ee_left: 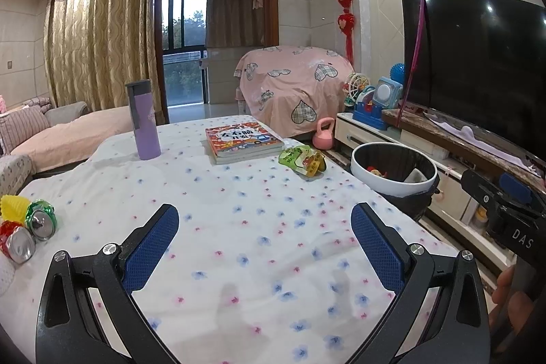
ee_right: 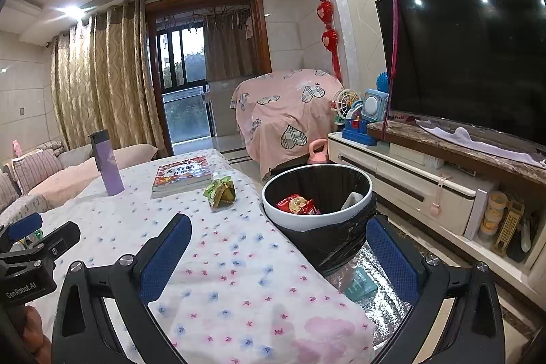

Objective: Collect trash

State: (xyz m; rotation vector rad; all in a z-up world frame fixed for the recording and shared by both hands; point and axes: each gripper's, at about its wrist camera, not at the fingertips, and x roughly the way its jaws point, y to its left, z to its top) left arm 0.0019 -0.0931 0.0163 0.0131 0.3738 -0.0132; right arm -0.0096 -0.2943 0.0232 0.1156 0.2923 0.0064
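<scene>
A green-yellow snack wrapper [ee_left: 302, 161] lies on the table's floral cloth [ee_left: 239, 210] near its right edge, beside the books; it also shows in the right wrist view [ee_right: 220, 190]. Two crushed cans, one green [ee_left: 41, 219] and one red [ee_left: 17, 243], lie at the table's left edge next to a yellow wrapper [ee_left: 13, 205]. A white-rimmed bin with a black liner [ee_left: 394, 171] stands right of the table and holds red wrappers [ee_right: 296, 203]. My left gripper [ee_left: 264, 248] is open and empty above the cloth. My right gripper [ee_right: 278, 258] is open and empty near the bin [ee_right: 319, 203].
A purple flask [ee_left: 143, 120] and a stack of books [ee_left: 244, 140] stand on the far part of the table. A TV [ee_left: 477, 63] on a low cabinet [ee_right: 426, 183] runs along the right. A pink kettlebell [ee_left: 323, 133] sits on the floor beyond the bin. A sofa [ee_left: 61, 139] lies left.
</scene>
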